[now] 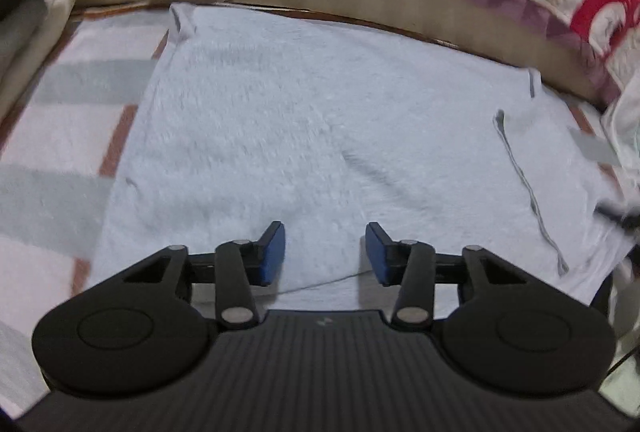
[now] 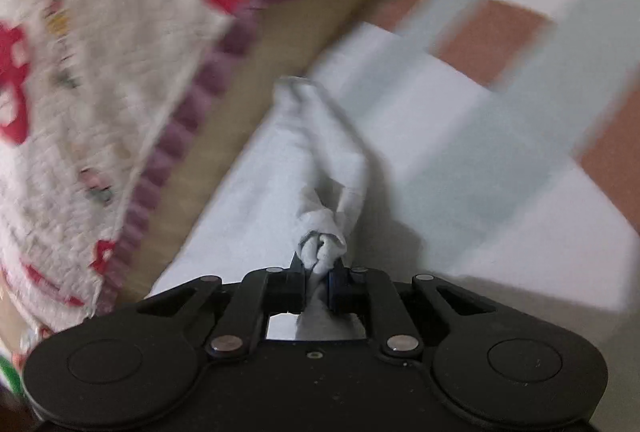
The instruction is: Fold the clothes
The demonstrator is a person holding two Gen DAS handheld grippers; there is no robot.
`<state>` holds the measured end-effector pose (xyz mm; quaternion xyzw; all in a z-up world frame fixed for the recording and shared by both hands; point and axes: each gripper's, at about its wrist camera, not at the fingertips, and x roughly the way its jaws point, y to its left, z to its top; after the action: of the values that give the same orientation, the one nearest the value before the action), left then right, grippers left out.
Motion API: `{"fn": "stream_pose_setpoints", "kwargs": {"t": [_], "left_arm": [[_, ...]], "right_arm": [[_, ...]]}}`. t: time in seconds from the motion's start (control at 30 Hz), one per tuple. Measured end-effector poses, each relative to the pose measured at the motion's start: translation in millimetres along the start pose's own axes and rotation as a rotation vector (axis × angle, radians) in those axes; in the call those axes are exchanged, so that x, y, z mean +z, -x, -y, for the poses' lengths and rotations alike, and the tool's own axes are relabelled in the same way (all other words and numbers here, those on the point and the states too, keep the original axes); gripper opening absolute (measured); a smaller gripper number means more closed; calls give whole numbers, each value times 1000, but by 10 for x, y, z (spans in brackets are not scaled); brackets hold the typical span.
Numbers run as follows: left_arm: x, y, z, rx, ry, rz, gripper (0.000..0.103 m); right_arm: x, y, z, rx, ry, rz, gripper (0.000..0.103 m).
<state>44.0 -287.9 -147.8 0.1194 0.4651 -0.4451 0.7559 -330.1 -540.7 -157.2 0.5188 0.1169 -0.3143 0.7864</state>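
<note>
Towel (image 1: 304, 120) flat beneath parted left claw (image 1: 325, 252); corner pinched in right claw (image 2: 318, 278).

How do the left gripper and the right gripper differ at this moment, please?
The left gripper is open, with nothing between its blue fingers, while the right gripper is shut on a bunched corner of the pale blue cloth. The left hovers over the flat-lying cloth; the right pulls it into a ridge. Both are the same black design.

Pale blue towel (image 1: 304, 136) spread flat; 1 corner (image 2: 320, 244) bunched, seemingly lifted.
</note>
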Motion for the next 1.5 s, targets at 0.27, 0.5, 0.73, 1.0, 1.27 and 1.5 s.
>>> {"fn": "stream_pose_setpoints", "kwargs": {"t": [0.27, 0.5, 0.73, 1.0, 1.27, 1.5], "left_arm": [[80, 544, -1111, -165, 333, 45, 39], [-52, 610, -1645, -279, 515, 189, 32], [-53, 354, -1744, -383, 511, 207, 32], [19, 217, -1815, -550, 576, 243, 34], [33, 207, -1687, -481, 504, 184, 36], [83, 325, -1499, -467, 377, 170, 41]], "right_arm": [[39, -245, -1933, 125, 569, -154, 12], [-959, -1325, -3220, 277, 967, -447, 12], [-1850, -1826, -2934, 265, 1106, -592, 12], [-1811, -1693, -3027, 283, 1096, -548, 12], [-1573, -1545, -2776, 374, 838, -640, 34], [-727, -1273, -2452, 161, 797, -485, 39]]}}
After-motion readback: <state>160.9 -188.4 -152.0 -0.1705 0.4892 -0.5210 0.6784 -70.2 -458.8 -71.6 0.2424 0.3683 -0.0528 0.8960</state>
